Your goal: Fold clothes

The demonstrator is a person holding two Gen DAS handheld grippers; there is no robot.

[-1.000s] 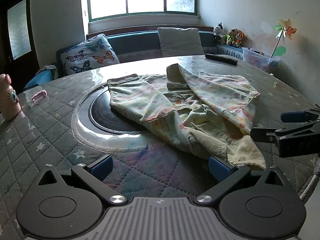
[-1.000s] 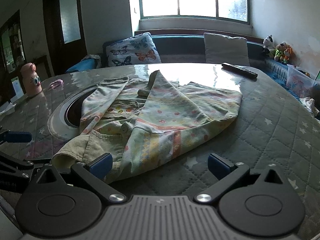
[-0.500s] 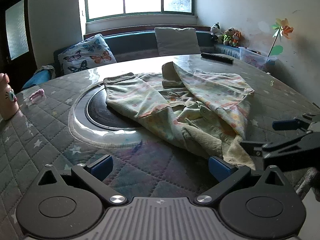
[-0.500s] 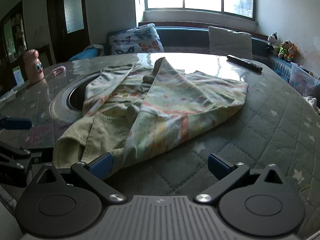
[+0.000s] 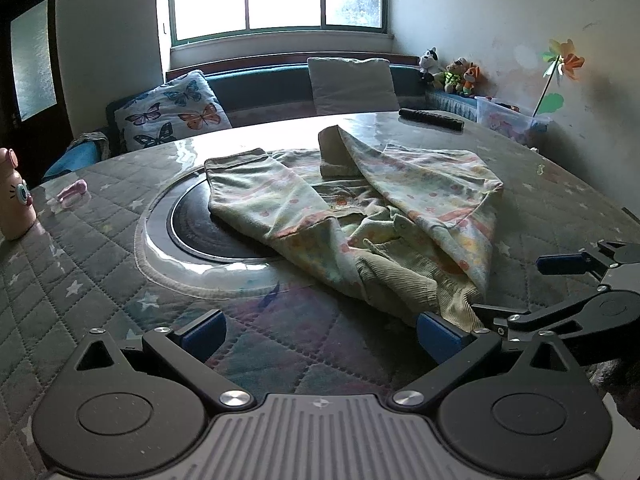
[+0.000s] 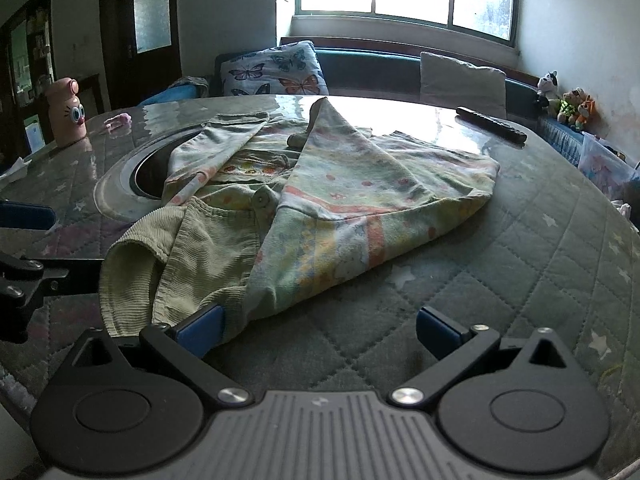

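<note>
A pale printed child's jacket (image 5: 400, 200) with a green corduroy hem lies crumpled on the round quilted table (image 5: 80, 280). Part of it covers the dark round inset (image 5: 192, 224). My left gripper (image 5: 320, 334) is open and low over the table, with its right pad beside the corduroy hem corner. The right gripper (image 5: 520, 284) comes in from the right, also open. In the right wrist view the jacket (image 6: 340, 200) fills the middle. There the right gripper (image 6: 320, 328) is open with its left pad touching the hem, and the left gripper (image 6: 44, 246) shows at the left edge.
A pink bottle (image 5: 14, 196) stands at the table's far left, with a small pink item (image 5: 72, 192) near it. A black remote (image 5: 430, 118) lies at the far side. Behind the table are a bench with cushions (image 5: 172, 114), soft toys and a plastic bin (image 5: 508, 118).
The right gripper has moved closer to the jacket's near hem, which now looks larger in its view. The left gripper has shifted slightly. The jacket has not moved, and both grippers stay open.
</note>
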